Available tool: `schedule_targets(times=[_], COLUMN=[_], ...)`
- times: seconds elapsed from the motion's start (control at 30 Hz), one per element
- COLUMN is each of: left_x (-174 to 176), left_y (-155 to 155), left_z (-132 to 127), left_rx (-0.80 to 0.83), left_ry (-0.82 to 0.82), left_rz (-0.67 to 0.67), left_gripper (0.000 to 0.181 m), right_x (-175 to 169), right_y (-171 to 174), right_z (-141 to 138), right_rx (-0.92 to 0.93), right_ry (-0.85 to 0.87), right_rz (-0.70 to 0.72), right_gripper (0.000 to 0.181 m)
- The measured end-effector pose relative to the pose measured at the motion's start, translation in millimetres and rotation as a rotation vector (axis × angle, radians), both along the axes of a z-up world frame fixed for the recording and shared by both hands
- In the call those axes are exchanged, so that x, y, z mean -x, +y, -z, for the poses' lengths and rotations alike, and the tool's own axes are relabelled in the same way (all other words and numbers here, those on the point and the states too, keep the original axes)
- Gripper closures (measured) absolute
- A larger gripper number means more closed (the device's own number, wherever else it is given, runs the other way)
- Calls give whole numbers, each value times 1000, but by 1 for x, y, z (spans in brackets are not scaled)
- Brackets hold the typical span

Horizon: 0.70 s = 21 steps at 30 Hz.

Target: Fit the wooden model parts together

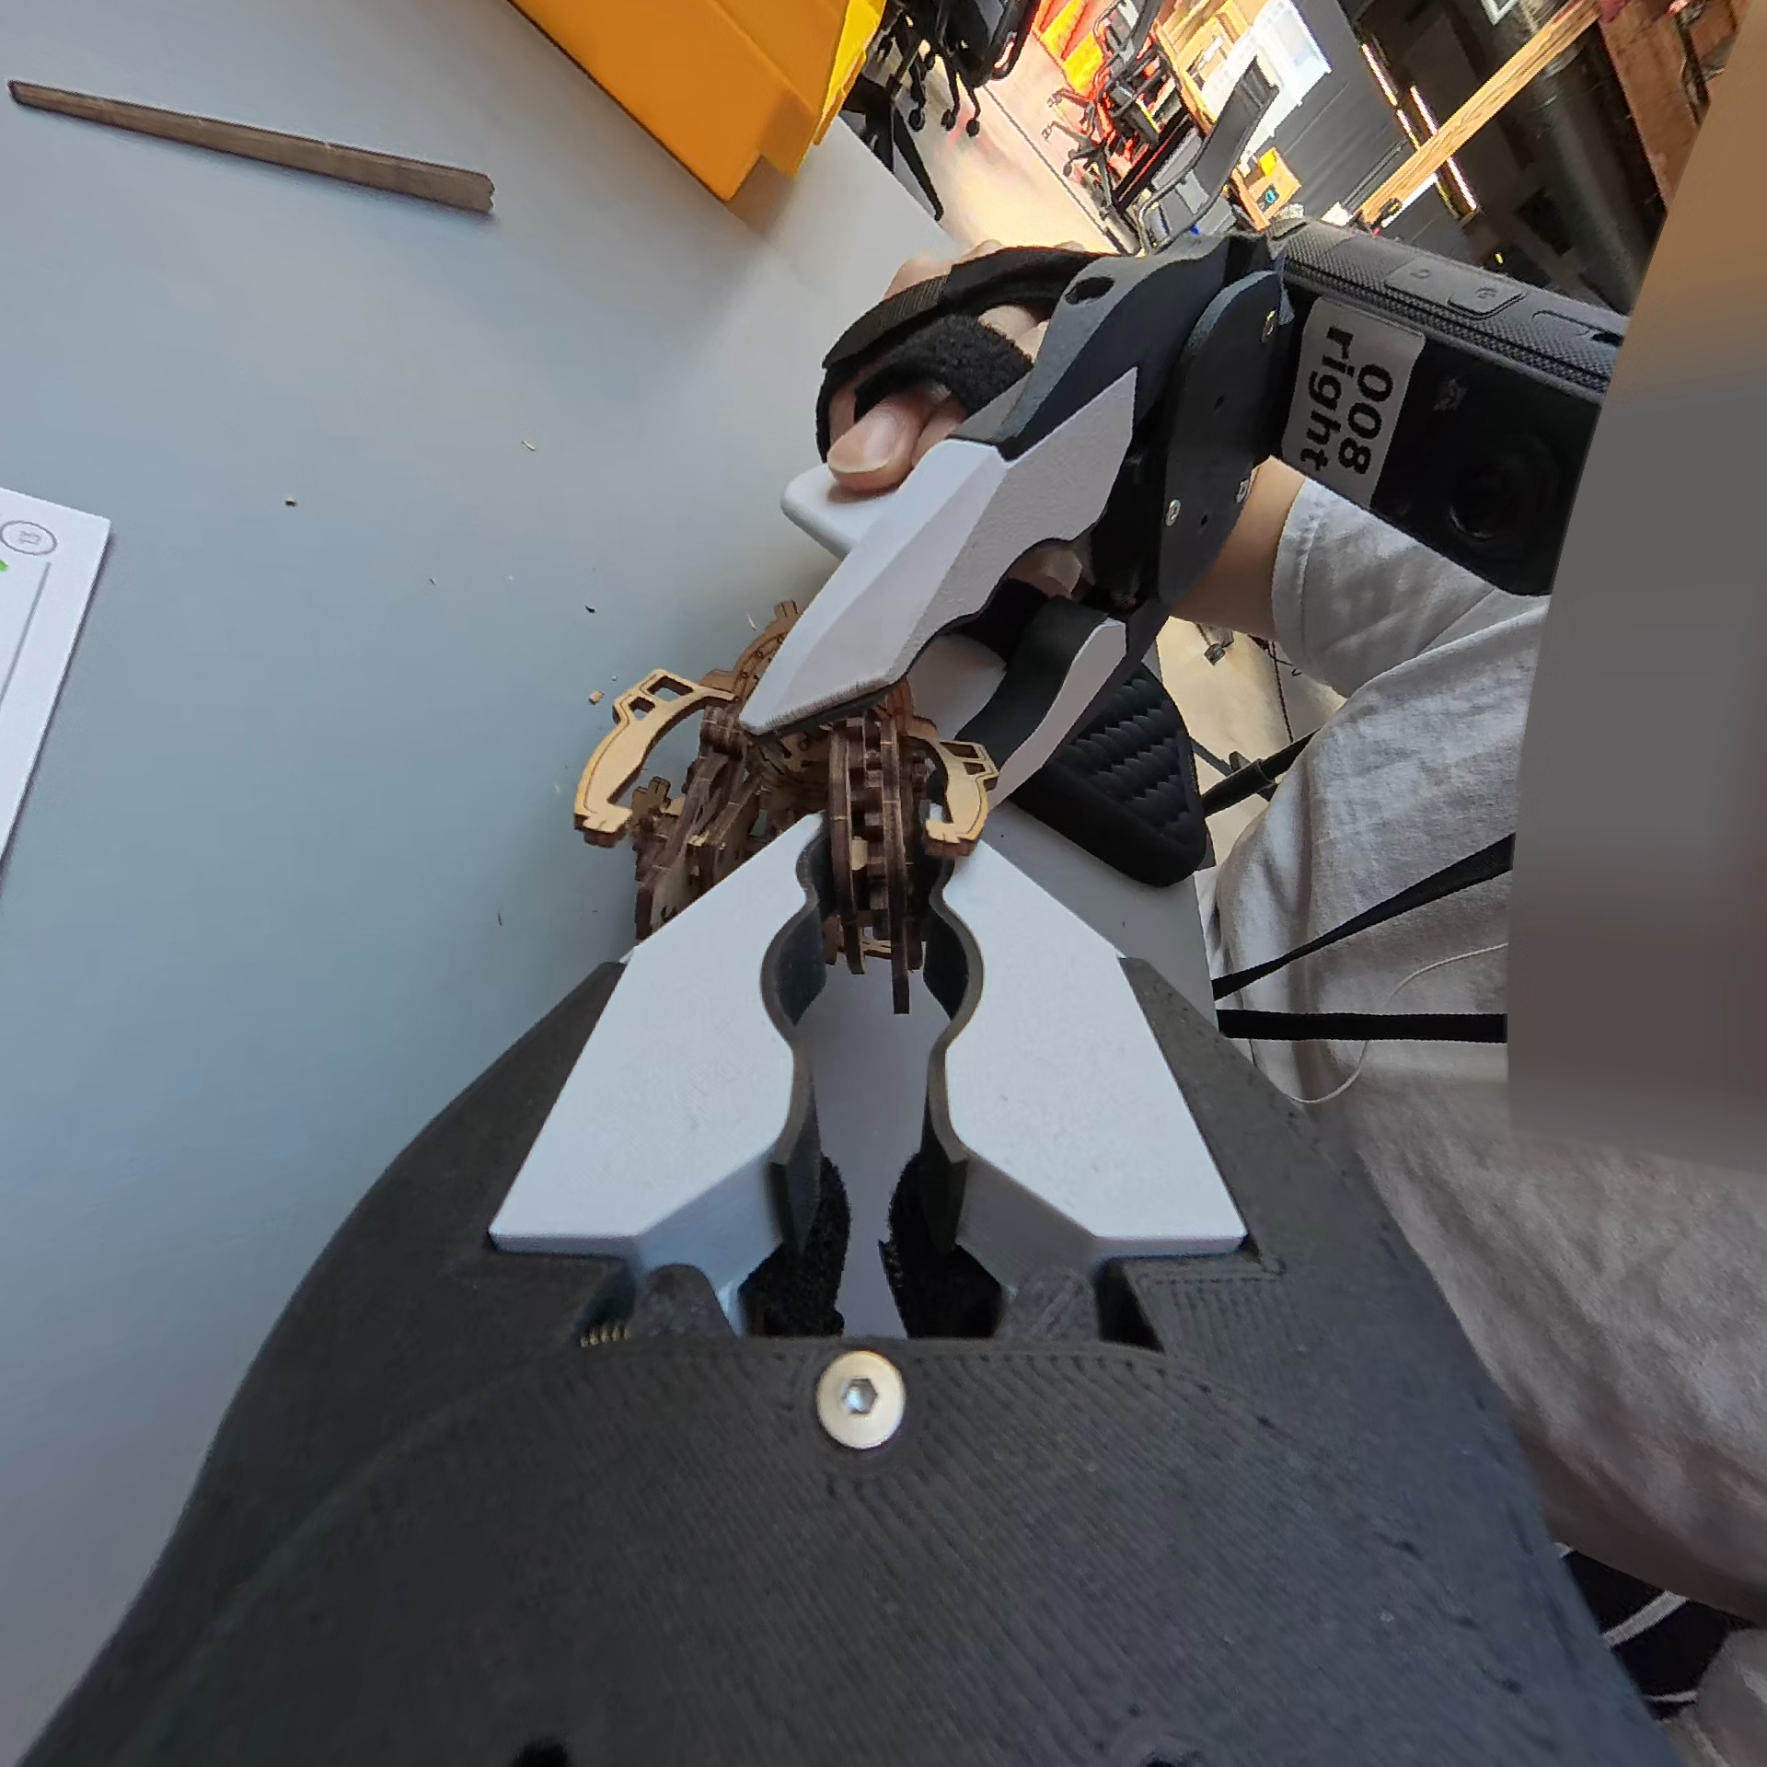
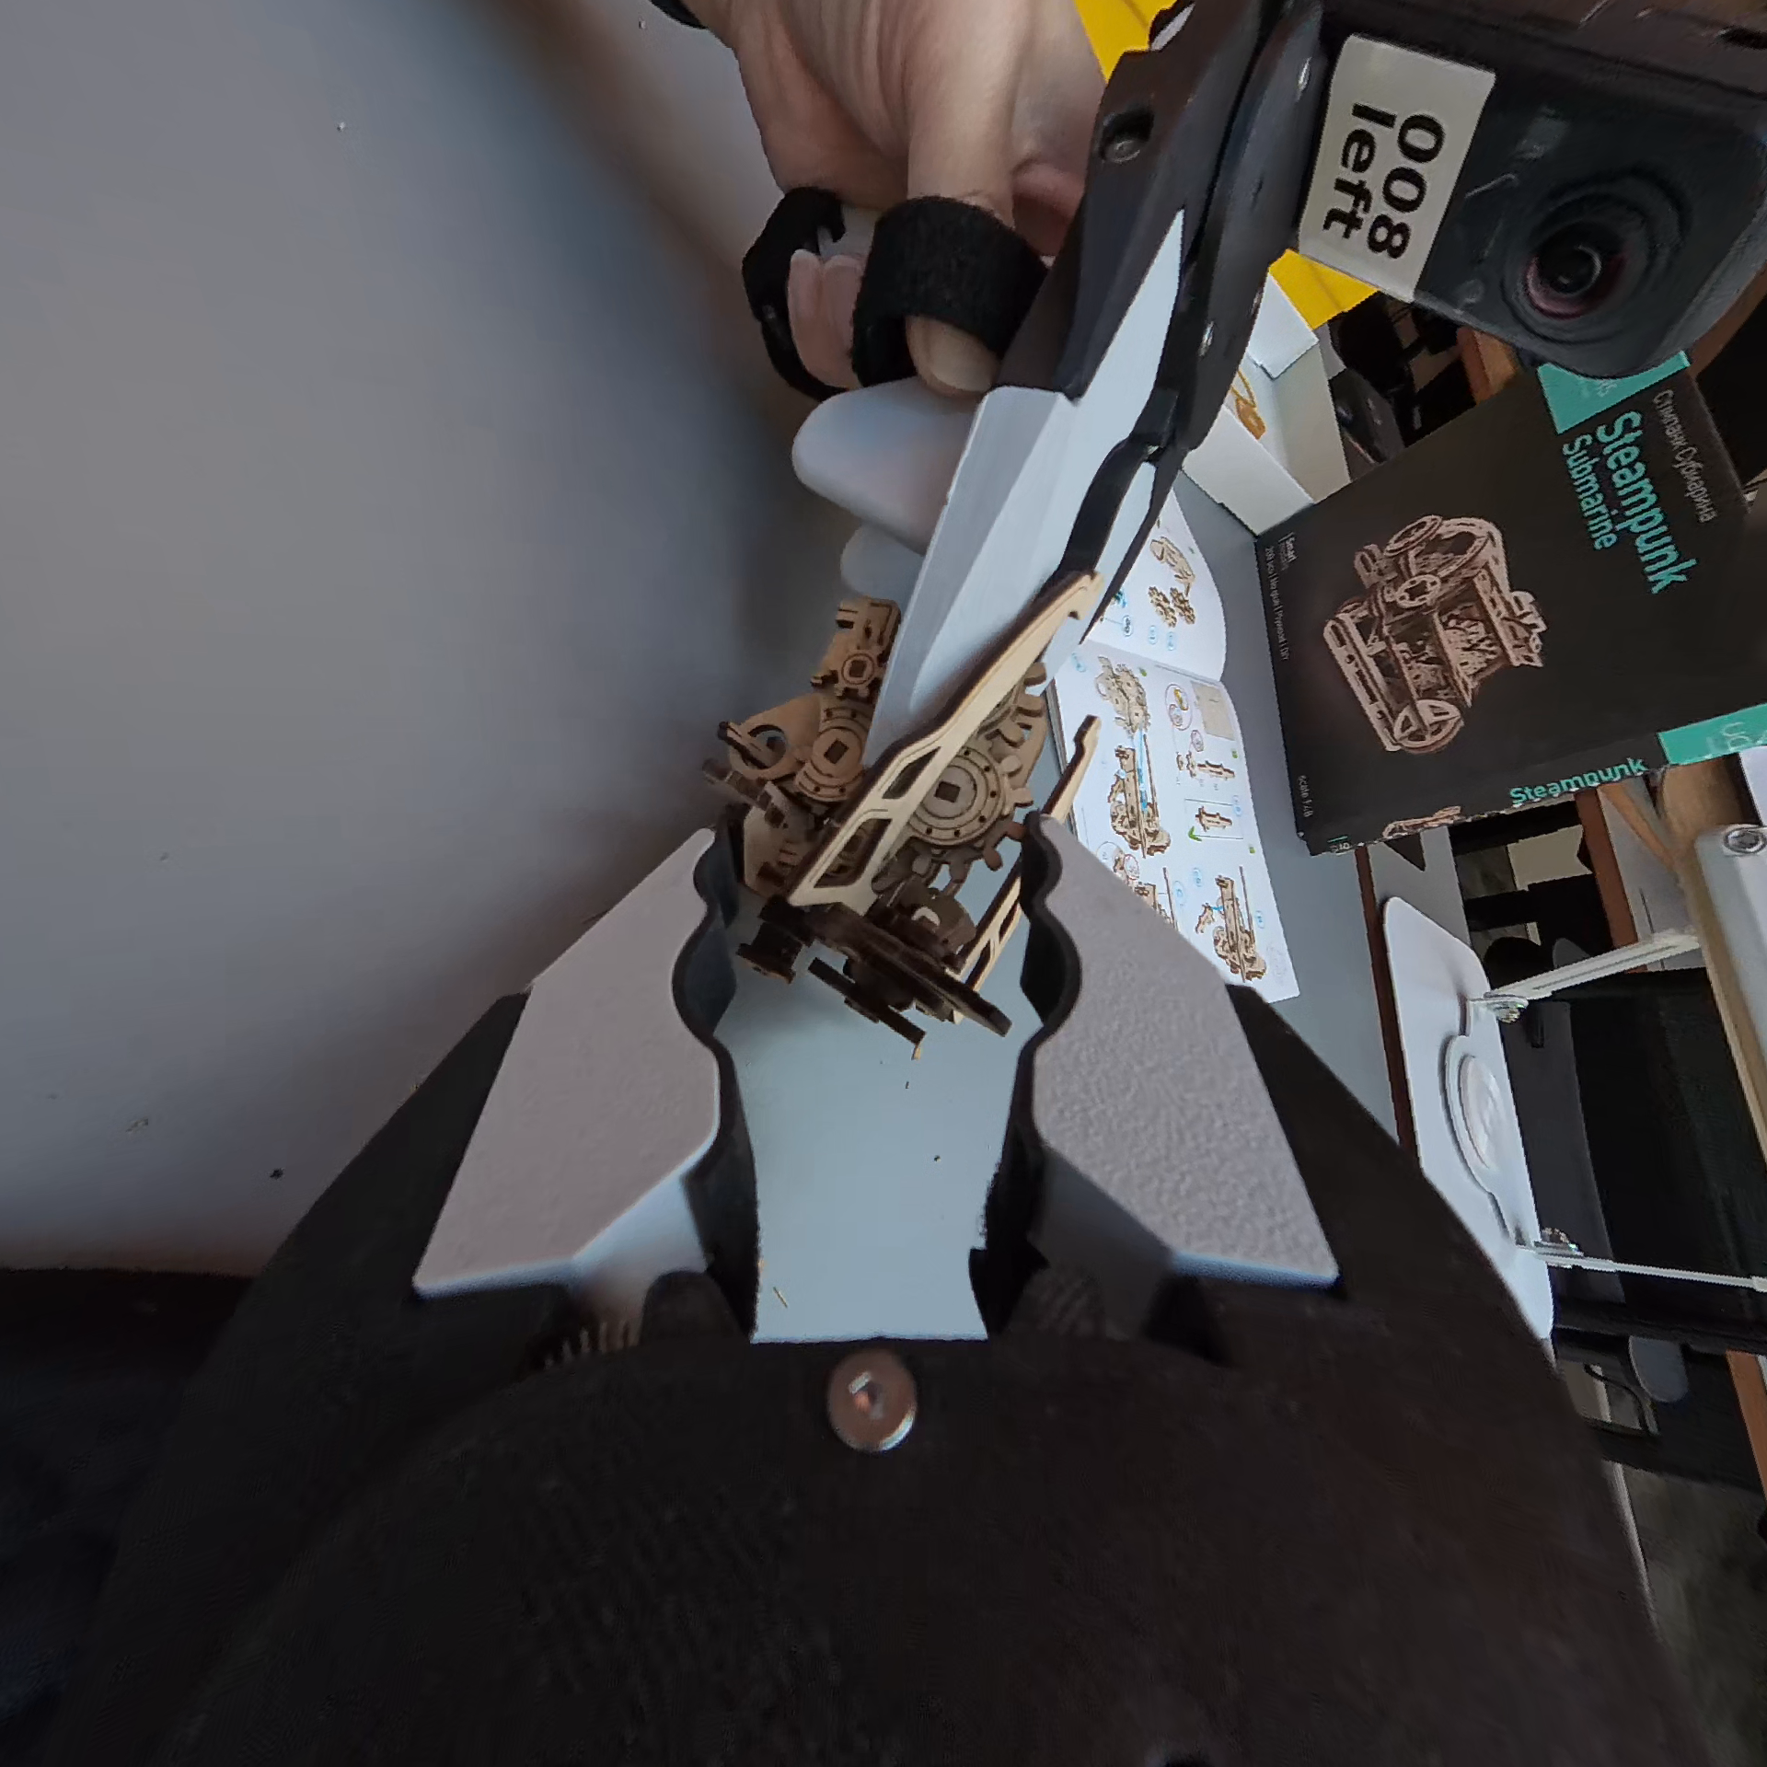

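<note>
Left tongs (image 1: 875,865) clenched on wooden gear model (image 1: 861,813). Right tongs (image 2: 870,861) spread wide around the model's gear stack; grip on it cannot be told.

Grey table (image 1: 287,765): wooden strip (image 1: 258,148), yellow bin (image 1: 708,76), instruction sheet (image 2: 1176,765).

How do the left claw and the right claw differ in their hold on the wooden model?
The left claw is nearly closed, pinching a thin gear stack; the right claw stands wider, spanning a bulkier part. The left claw faces the right claw, reaching in from the opposite side. Both grip the same wooden model.
</note>
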<state>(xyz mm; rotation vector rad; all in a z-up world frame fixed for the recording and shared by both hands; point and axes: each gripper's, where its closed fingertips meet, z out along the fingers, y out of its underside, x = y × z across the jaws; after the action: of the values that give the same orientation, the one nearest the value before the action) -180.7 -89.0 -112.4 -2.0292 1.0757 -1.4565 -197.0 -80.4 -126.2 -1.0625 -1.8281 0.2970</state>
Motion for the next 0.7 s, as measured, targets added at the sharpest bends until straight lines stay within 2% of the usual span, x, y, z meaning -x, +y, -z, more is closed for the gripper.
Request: schedule_targets(times=[0.47,0.7], left_x=[2,2], left_y=[1,0], left_z=[-1,-1], left_rx=[-61,-56], left_ry=[24,36], left_rz=[4,-3], left_gripper=[168,168], right_x=[2,6], right_y=[2,-1], right_z=[1,-6], right_rx=[109,-20], right_ry=[12,30], right_rz=[15,-6], right_gripper=[125,121])
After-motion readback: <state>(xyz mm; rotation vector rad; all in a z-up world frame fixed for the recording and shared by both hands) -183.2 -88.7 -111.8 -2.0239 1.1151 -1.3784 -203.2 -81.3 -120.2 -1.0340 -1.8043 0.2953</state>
